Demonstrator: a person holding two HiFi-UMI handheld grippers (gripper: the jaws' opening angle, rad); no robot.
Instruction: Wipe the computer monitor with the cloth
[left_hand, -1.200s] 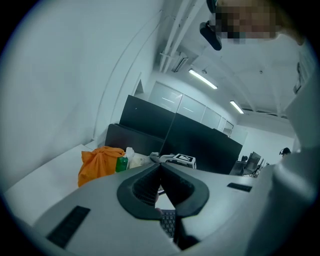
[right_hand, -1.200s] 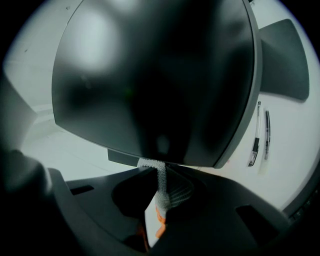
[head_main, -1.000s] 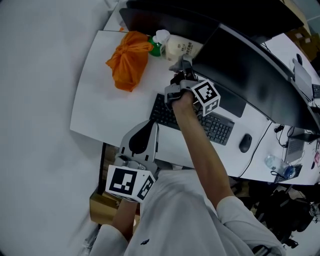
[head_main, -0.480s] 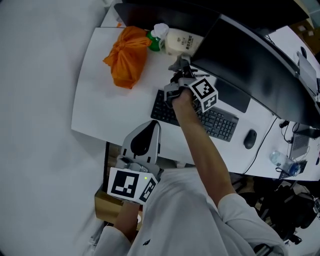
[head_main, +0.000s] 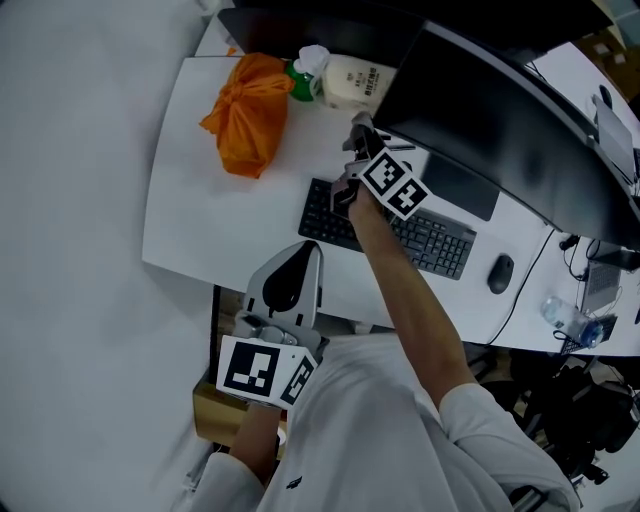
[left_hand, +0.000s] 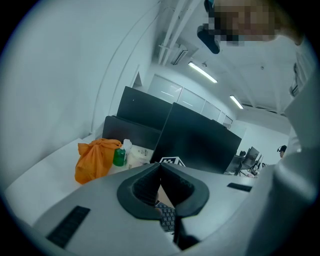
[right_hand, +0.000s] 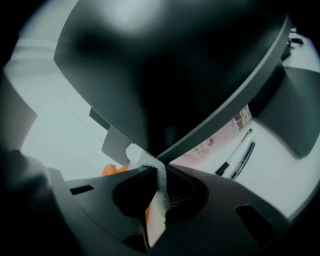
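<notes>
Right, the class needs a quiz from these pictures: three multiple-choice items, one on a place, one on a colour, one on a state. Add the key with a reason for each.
1. Where does the orange bag lie?
A. On the desk, beyond the left end of the keyboard in the head view
B. On top of the keyboard
C. On the floor

2. What colour is the cloth in the right gripper?
A. Orange
B. White
C. Blue

3. How do the jaws of the left gripper stand?
A. Wide apart
B. Shut on the cloth
C. Shut, with nothing between them

Key:
1 A: the bag sits on the white desktop, apart from the keyboard.
2 B: a white strip is pinched between those jaws.
3 C: the tips meet, with nothing between them.
</notes>
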